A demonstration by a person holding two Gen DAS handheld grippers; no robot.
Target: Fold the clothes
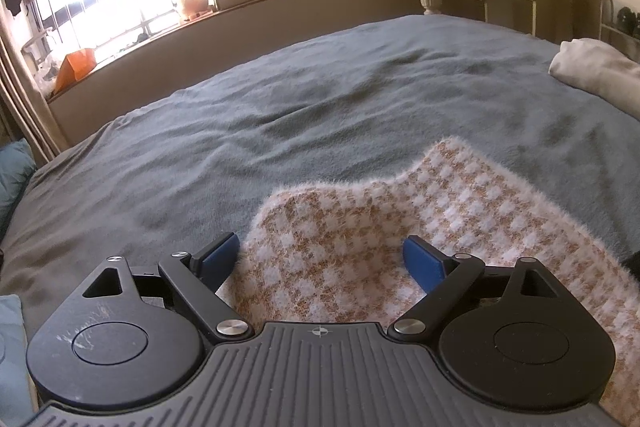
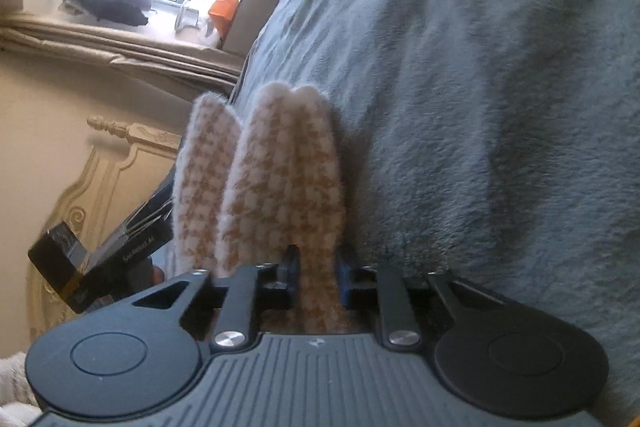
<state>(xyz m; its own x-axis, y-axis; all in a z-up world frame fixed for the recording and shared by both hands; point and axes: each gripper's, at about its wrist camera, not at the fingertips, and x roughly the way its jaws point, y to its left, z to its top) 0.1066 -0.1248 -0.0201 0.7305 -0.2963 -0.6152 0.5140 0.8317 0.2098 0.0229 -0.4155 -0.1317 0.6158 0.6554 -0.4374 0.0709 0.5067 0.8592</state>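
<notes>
— One wide grey fleece bedspread [image 1: 320,99], rumpled, filling both views; folded off-white cloth [image 1: 600,71] at its far right edge.
— And lying on it?
— Fuzzy tan-and-white houndstooth knit garment [image 1: 360,227], partly flat, partly bunched.
— Left gripper [image 1: 322,255]?
— Spread wide, blue pads [image 1: 420,259] straddling the knit's edge, pinching nothing.
— Right gripper [image 2: 316,267]?
— Clamped on a gathered fold of the same knit.

Fuzzy knit sweater [image 1: 360,227], matt fleece blanket [image 1: 280,115].
</notes>
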